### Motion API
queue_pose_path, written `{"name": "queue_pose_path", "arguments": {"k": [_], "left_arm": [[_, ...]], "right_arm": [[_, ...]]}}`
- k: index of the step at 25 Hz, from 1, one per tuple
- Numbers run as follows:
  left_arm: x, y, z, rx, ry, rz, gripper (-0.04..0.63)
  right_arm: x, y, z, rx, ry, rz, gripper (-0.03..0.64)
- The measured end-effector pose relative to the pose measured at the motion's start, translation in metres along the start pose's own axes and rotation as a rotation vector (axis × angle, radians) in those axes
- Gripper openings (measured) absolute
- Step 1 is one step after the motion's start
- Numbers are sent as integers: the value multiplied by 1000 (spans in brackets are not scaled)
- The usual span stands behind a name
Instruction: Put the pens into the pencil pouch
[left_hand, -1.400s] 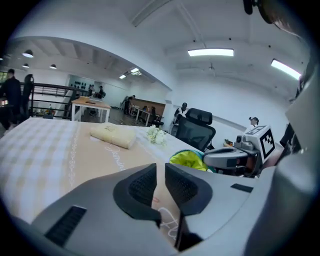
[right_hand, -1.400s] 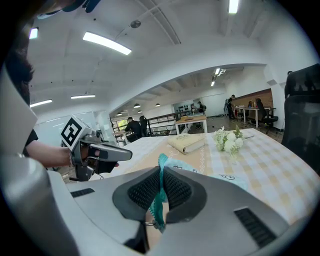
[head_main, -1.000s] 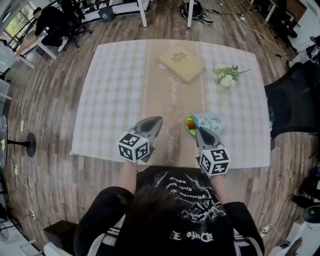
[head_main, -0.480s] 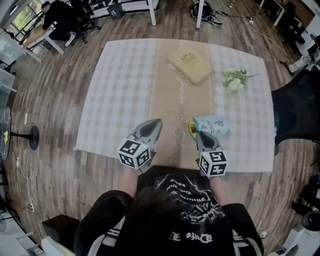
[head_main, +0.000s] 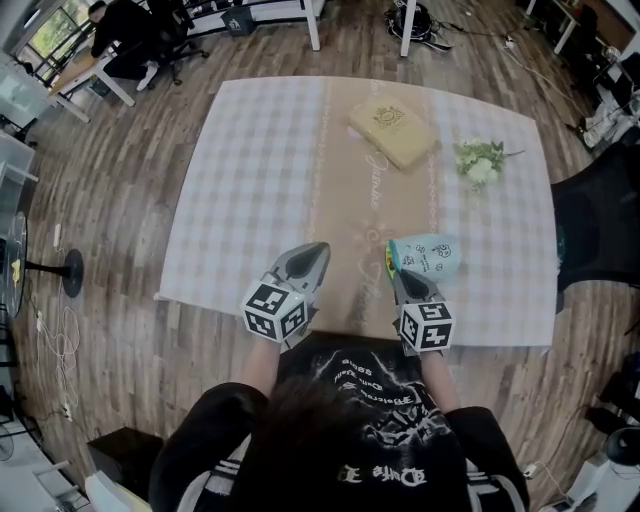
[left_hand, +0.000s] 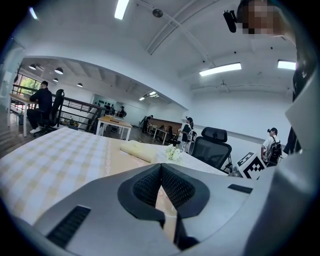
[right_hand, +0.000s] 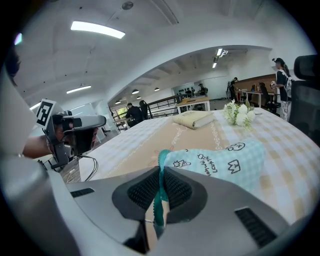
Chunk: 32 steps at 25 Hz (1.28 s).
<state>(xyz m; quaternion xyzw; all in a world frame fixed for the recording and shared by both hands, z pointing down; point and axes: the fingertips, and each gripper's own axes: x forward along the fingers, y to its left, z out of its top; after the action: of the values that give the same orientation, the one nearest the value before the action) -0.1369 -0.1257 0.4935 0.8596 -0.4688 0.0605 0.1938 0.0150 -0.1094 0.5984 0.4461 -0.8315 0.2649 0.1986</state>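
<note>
At the near right of the surface (head_main: 250, 170), the right gripper (right_hand: 161, 175) had its jaws clamped on the teal zip edge (right_hand: 161, 160) of the pencil pouch (right_hand: 220, 162). Risk: that thin edge could slip free if the grip slackened, letting the mouth collapse. The pouch looked soft, pale blue check with crown prints. The left gripper (left_hand: 161, 170) jaws were closed, empty.

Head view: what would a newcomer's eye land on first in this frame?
The mint checked pencil pouch at the front of the table, its zipper edge pinched in the shut right tool. Beside it the left tool is shut on nothing. Farther back lie a cream book and a sprig of white flowers.
</note>
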Motion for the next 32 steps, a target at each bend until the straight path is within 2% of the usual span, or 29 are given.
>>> {"name": "queue_pose_path", "arguments": {"k": [3,6,8,13,21,25,32], "left_arm": [[-3,3,-6,3,14,-5,20],[-9,10,-8,-69,-12,-9,20],[-13,13,-9,-91,-22,-5,20],[-19,16,-17,-63,-1,4,20],[-19,11,-24,-26,20,8,20],[-18,5,-23,8,18,-5,20],[-25,-5,-25,95,9,-4,20]], "right_arm": [[5,1,-9,8,19,-15,35],[8,2,-14,31,13,-26,38],[9,1,-18,41,18,-32,40],[9,2,-22,41,16,-64,59],[-3,7,-10,16,-17,-70,195],[-14,13,6,0,-80,-69,202],[-34,30,42,-96,-216,-95,187]]}}
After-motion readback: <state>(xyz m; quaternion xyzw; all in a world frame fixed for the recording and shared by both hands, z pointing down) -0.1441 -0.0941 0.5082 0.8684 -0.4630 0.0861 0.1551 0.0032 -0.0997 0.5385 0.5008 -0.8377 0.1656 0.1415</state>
